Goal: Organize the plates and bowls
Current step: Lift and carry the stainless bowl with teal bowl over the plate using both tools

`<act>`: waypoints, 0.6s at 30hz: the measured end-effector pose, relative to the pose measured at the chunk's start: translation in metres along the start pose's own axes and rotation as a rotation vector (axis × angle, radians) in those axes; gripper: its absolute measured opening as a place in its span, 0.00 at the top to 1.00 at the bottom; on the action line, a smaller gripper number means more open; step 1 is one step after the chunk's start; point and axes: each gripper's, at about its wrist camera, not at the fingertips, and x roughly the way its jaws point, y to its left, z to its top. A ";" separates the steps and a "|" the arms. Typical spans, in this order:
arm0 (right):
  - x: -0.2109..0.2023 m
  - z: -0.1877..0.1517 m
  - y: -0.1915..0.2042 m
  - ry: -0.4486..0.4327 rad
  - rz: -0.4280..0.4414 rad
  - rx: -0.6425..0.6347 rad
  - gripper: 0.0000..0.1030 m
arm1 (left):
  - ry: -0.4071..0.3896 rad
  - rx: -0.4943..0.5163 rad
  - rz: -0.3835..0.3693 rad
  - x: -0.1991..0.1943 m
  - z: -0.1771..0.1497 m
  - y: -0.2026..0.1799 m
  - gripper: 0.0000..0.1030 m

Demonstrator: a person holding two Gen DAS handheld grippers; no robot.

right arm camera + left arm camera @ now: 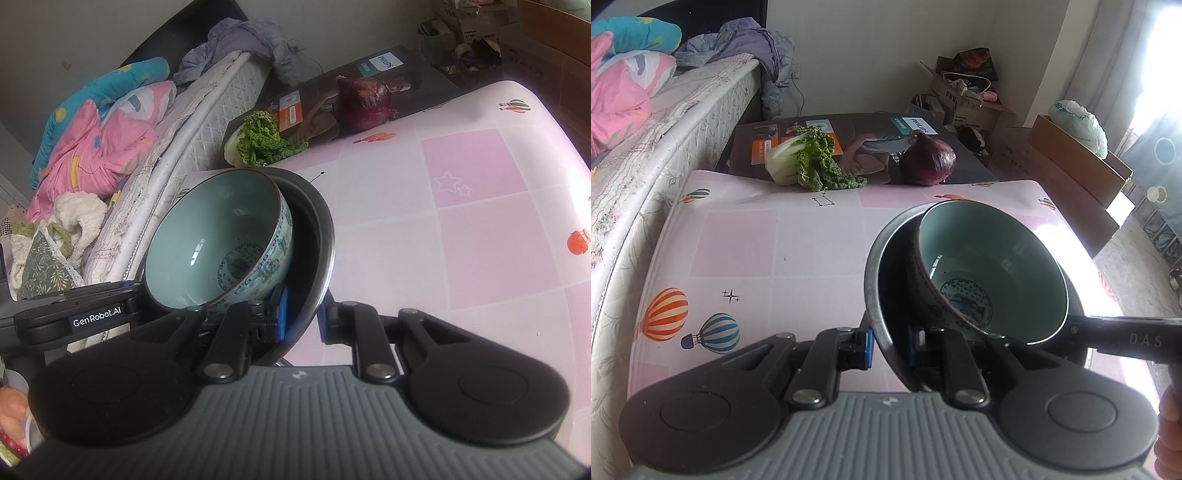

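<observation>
A dark metal dish (875, 273) hangs tilted above the table, with a celadon-green bowl (990, 266) with blue patterns leaning inside it. My left gripper (892, 347) is shut on the dish's near rim, one blue pad on each side of the rim. In the right wrist view the same dish (321, 229) and bowl (221, 236) show from the opposite side, and my right gripper (301, 317) is shut on the rim there. Each gripper appears in the other's view, at the far edge of the dish (1075, 328) (136, 299).
Below lies a table (768, 251) under a pink checked cloth with balloon prints. At its far edge a green leafy vegetable (805, 162) and a red onion (931, 158) rest on a flat printed box (871, 133). A bed (665, 122) runs along the left; cardboard boxes (971, 99) stand beyond.
</observation>
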 end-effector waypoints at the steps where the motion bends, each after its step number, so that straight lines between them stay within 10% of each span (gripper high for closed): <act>1: -0.005 -0.003 0.002 -0.003 0.001 -0.001 0.85 | -0.005 0.002 0.001 -0.006 -0.002 -0.001 0.84; 18: -0.057 -0.070 0.023 0.022 -0.009 0.007 0.85 | 0.006 -0.014 -0.007 -0.058 -0.059 -0.009 0.84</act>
